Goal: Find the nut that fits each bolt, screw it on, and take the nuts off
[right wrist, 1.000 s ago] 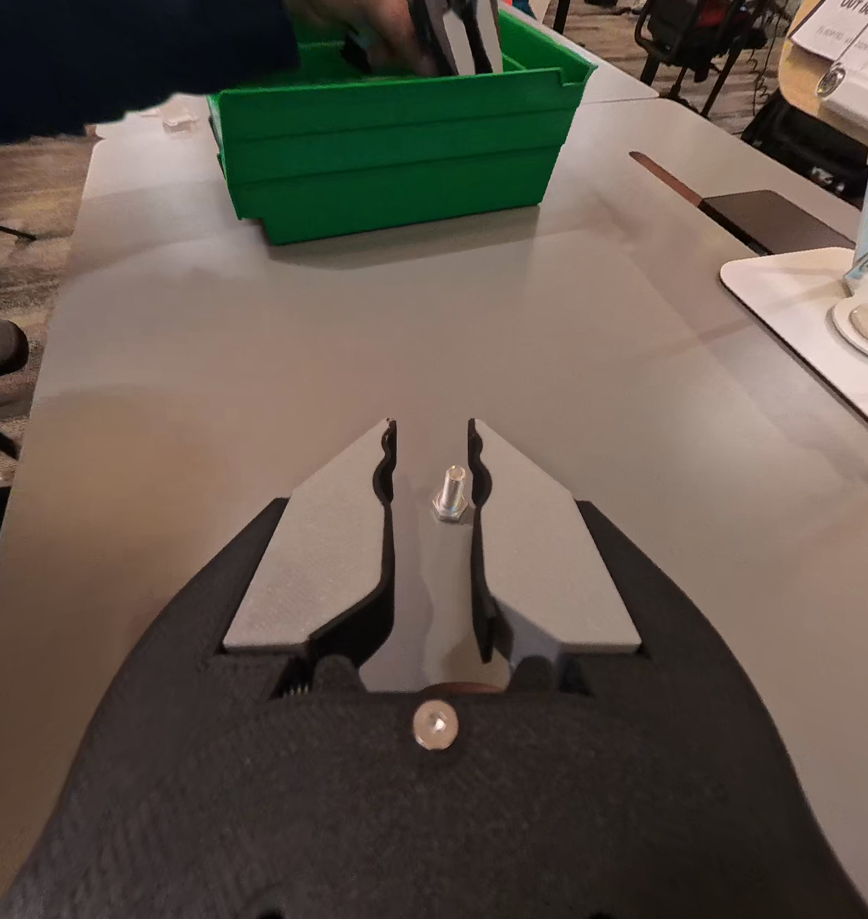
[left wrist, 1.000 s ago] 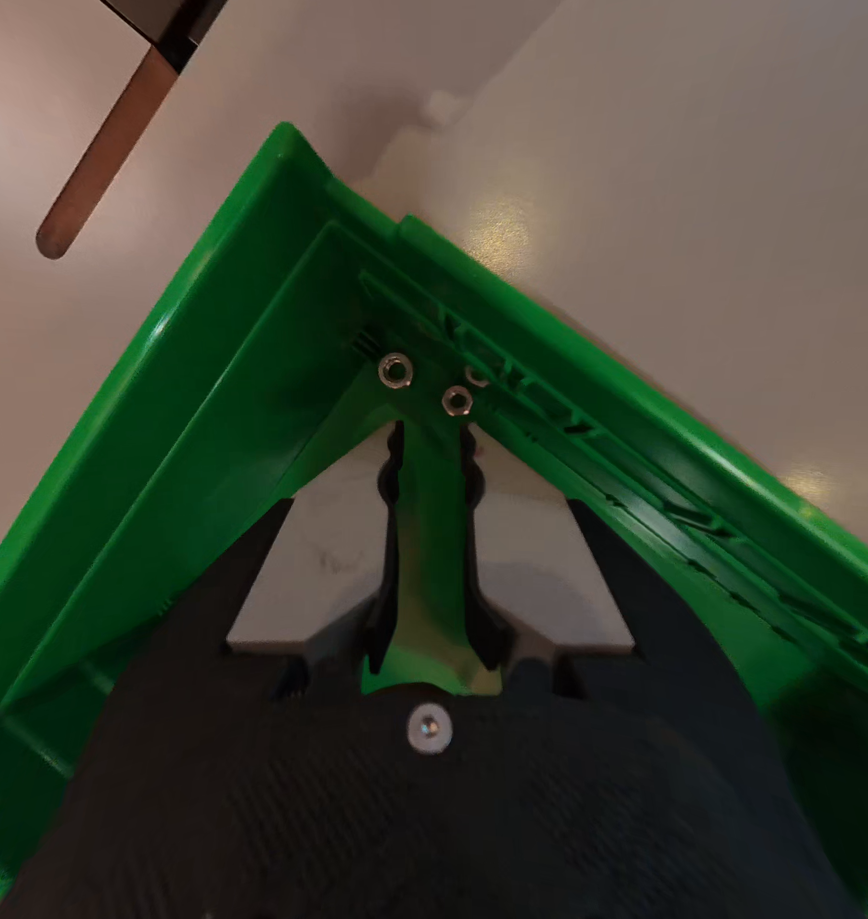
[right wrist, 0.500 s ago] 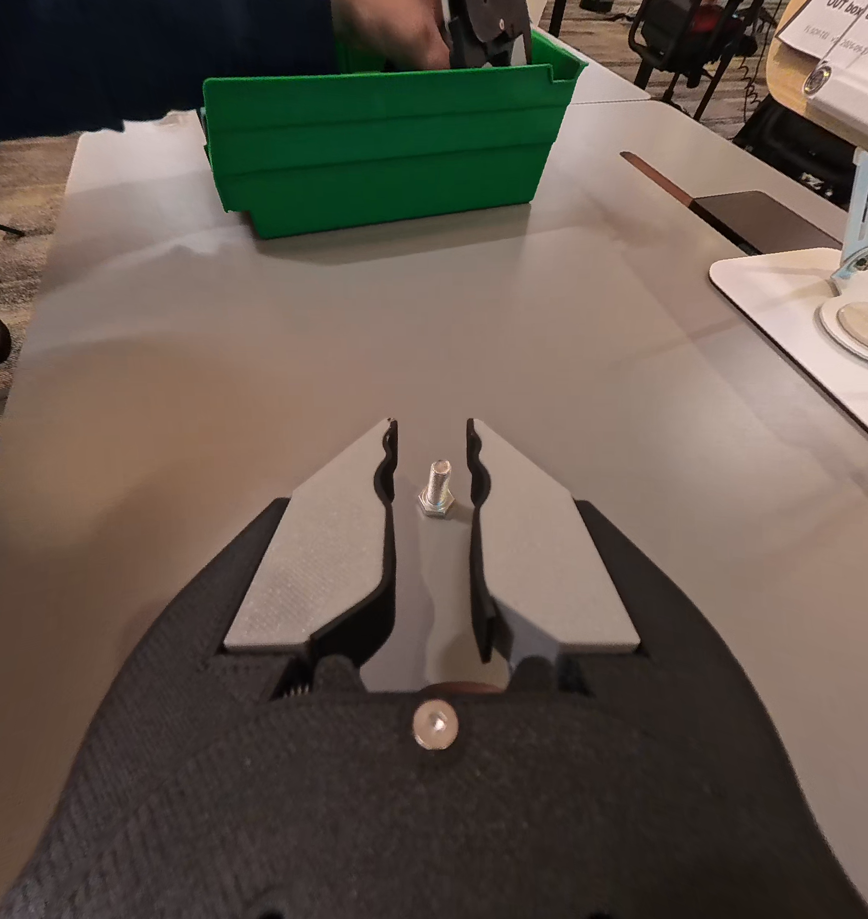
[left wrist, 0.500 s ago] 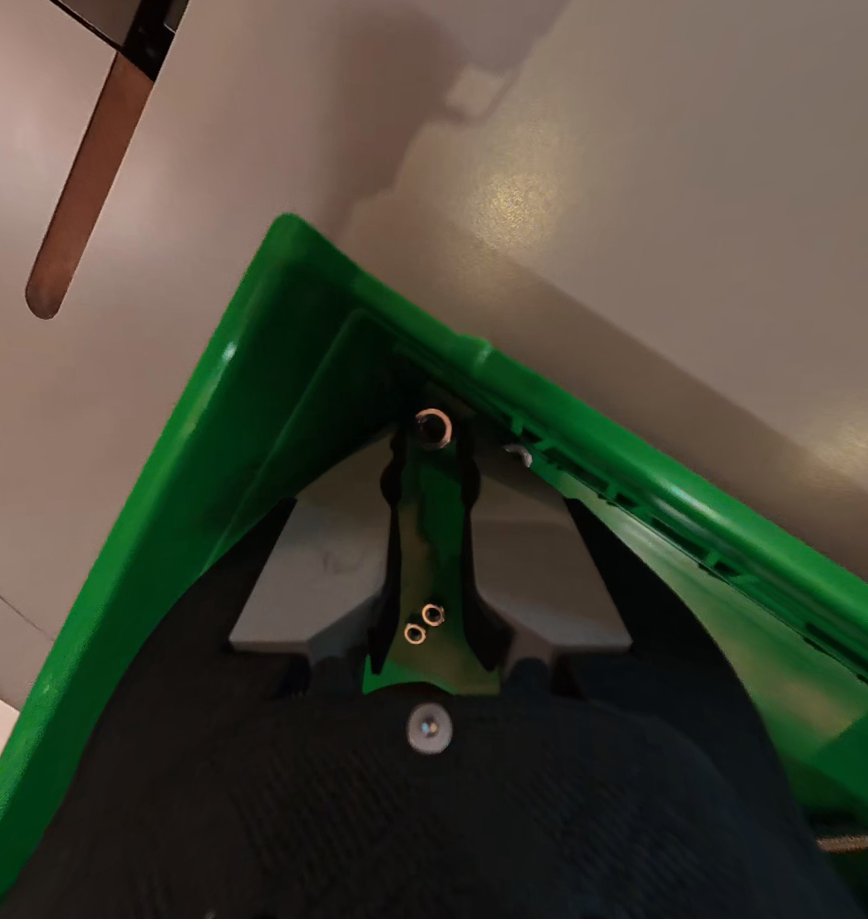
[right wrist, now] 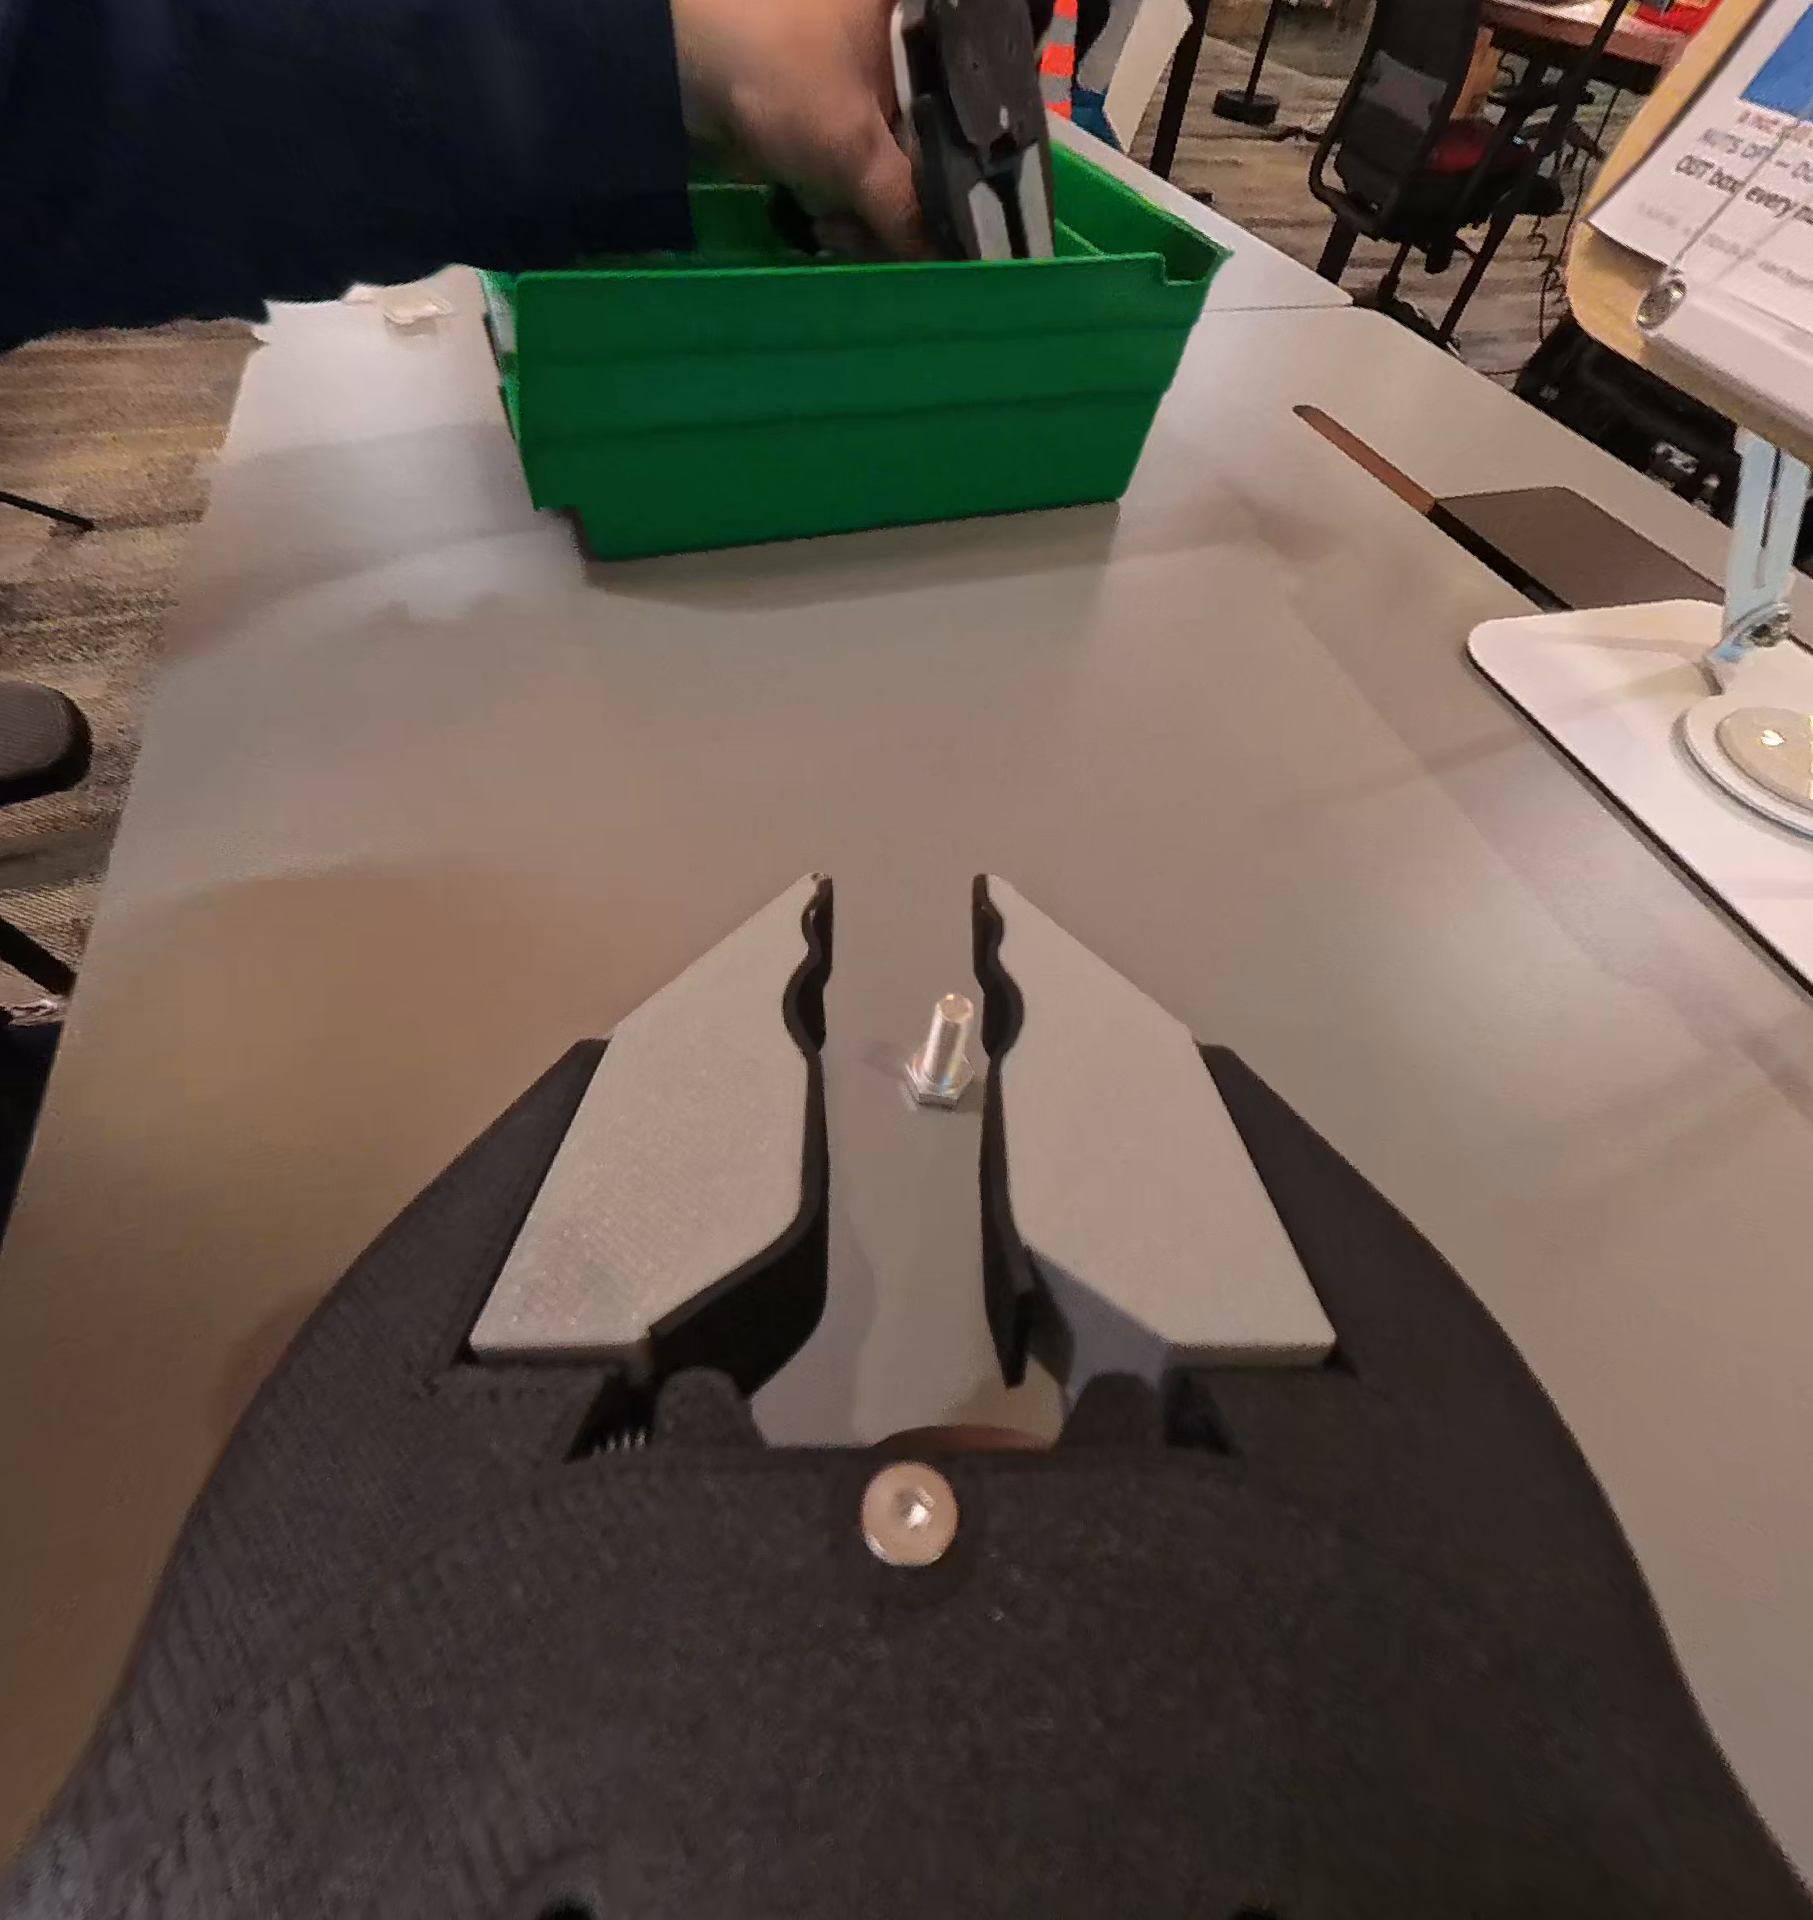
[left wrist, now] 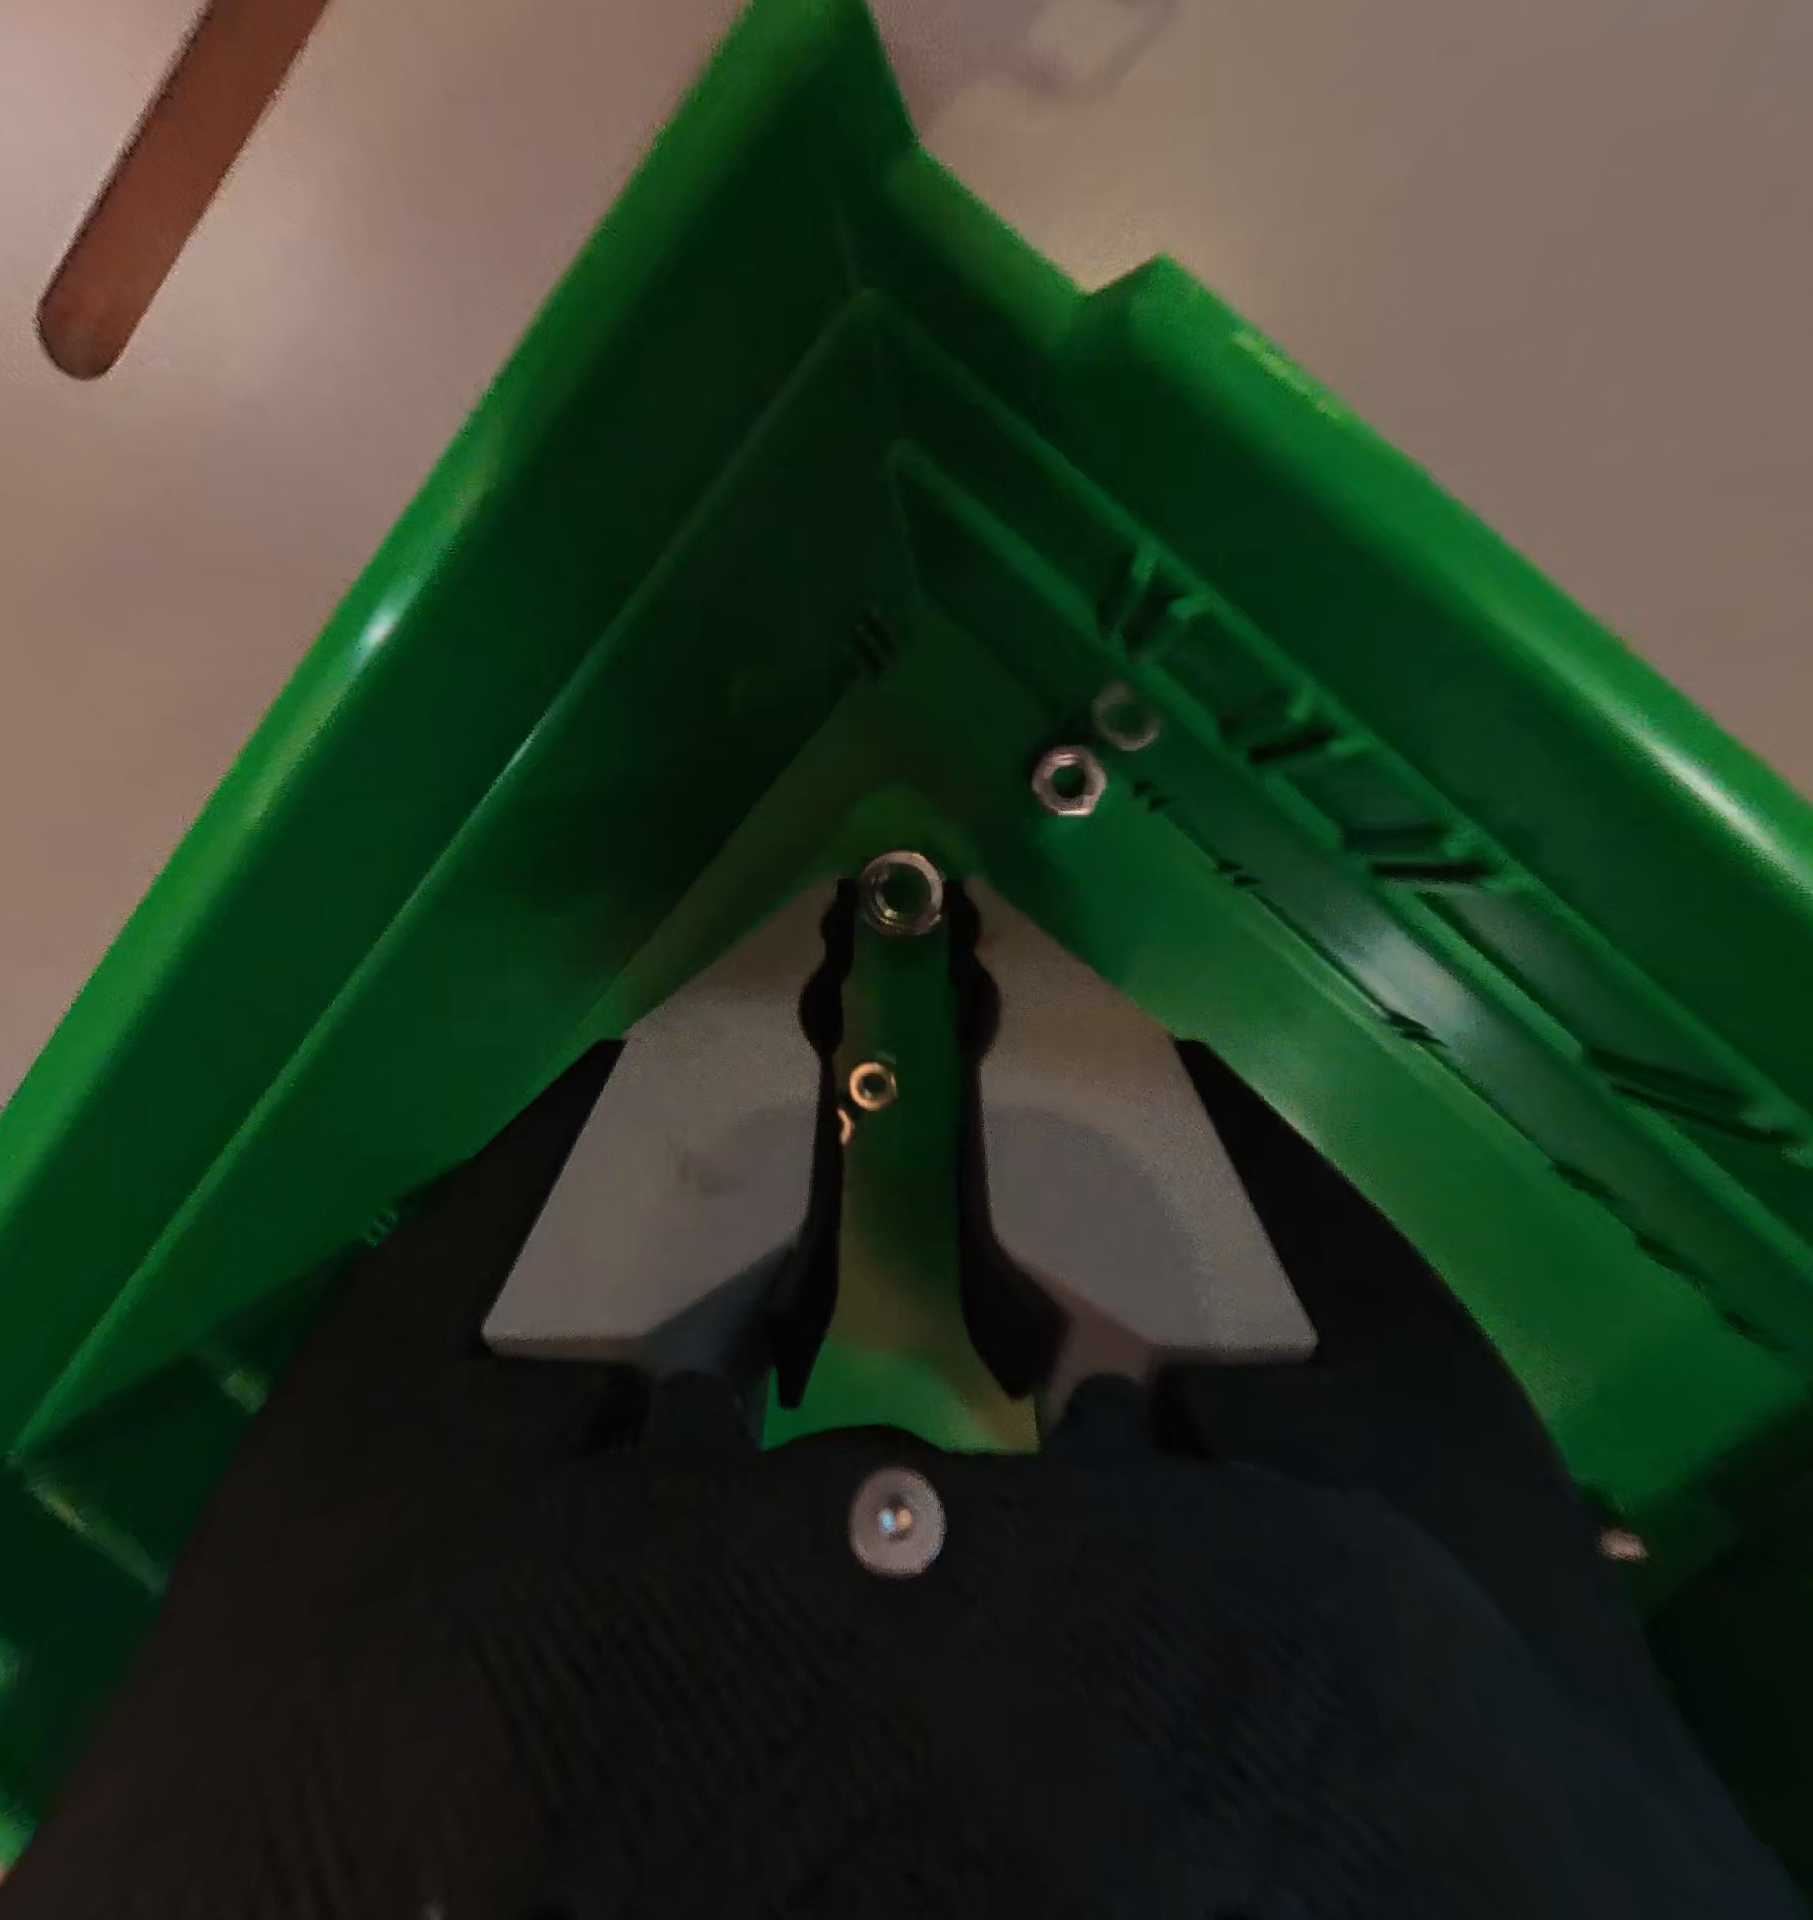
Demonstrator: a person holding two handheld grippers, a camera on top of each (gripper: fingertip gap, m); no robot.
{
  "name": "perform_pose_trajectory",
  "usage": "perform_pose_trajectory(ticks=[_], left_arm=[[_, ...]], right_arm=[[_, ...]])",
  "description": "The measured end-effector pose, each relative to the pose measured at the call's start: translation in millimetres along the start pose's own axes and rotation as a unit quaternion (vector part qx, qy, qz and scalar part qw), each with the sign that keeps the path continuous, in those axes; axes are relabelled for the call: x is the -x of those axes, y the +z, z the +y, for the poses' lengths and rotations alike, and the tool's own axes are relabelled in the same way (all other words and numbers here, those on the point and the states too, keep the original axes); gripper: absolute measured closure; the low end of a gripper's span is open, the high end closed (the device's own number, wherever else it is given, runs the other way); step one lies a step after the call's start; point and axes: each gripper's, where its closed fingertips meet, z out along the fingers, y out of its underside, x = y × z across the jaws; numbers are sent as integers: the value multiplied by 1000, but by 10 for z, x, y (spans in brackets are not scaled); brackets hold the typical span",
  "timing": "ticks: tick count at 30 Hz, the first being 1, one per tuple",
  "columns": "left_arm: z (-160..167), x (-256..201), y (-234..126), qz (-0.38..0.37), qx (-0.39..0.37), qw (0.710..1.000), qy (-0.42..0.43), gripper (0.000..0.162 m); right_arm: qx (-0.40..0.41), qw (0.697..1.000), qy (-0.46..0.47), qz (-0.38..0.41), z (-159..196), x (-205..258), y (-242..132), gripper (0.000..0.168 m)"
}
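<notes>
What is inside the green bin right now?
Inside the green bin, loose nuts: a large nut at the left gripper tips, two by the wall, smaller ones below. The gripper body hides the rest.

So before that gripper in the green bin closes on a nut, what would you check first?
1. Left gripper open: ok, there is a gap between its fingers.
2. Large nut lined up at the fingertips: ok, though whether it is touched, cannot tell.
3. Small nut clear of the fingers: not ok, it lies in the gap.
4. Nut matches the bolt: cannot tell.
5. Bolt upright on the table: ok, head down.
6. Right gripper open around the bolt: ok, not touching.
</notes>
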Motion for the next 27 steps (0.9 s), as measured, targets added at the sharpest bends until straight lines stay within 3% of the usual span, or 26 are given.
perform_pose_trajectory(ticks=[2, 5, 7, 9, 13, 15, 18, 19, 22, 27], left_arm=[[-86, -68, -232, 22, -53, 998, -20, 146], [-385, -439, -821, 113, -183, 976, -29, 147], [-584, -855, -1294, 196, -262, 945, -16, 146], [-738, -1255, -1638, 233, -313, 921, 6, 146], [-1012, -2181, -1981, 285, -380, 878, 59, 147], [-1113, -2664, -2078, 291, -434, 843, 124, 146], [-1075, -3368, -2095, 241, -540, 755, 285, 146], [-1080, -3522, -2051, 239, -553, 740, 299, 147], [-1140, -3760, -1861, 234, -559, 730, 315, 147], [-1237, -3858, -1716, 177, -586, 708, 352, 147]], right_arm=[[0, 1000, -5, -7, -16, 55, 10, 144], [3, 1000, -12, -11, -29, 114, 29, 144], [0, 1000, -15, -16, -64, 161, 36, 144], [-8, 1000, -14, -21, -120, 212, 38, 143], [-45, 996, 28, -67, -304, 382, 14, 141], [-77, 987, 90, -107, -422, 432, -37, 140], [-122, 959, 189, -174, -582, 459, -173, 137], [-133, 947, 213, -198, -625, 480, -229, 137], [-151, 919, 251, -264, -721, 594, -382, 133], [-177, 892, 294, -295, -804, 578, -470, 134]])
